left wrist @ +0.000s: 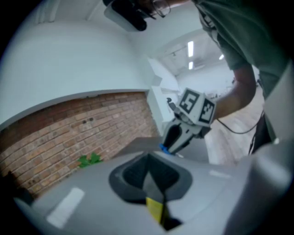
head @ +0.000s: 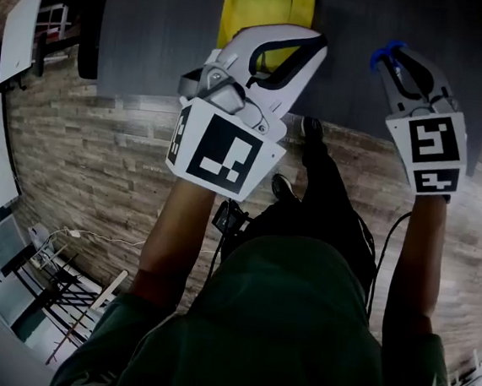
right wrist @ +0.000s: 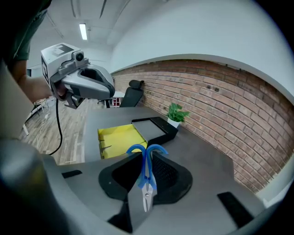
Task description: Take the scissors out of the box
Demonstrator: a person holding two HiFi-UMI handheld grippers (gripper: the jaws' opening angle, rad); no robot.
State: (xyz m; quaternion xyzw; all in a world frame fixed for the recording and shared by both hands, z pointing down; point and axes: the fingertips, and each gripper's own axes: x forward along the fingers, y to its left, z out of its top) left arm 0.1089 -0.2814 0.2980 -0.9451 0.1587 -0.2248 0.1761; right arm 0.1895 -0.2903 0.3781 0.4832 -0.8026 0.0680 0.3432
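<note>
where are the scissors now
The scissors sit clamped in the right gripper, blue handles forward in its view, above the grey table just short of the yellow box.

The scissors [right wrist: 147,182] sit between the jaws of the right gripper [head: 399,63], above the table [right wrist: 206,149]. The box [right wrist: 120,140] lies on the table ahead, slightly left; a plant [right wrist: 176,113] stands behind it by the wall [right wrist: 239,105]. The left gripper [head: 281,58] hangs farther left.

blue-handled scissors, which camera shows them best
The right gripper view: the blue-handled metal scissors sit clamped in the right gripper, loops and blades both clear. The head view shows only a blue handle; the left gripper view, a small blue speck.
</note>
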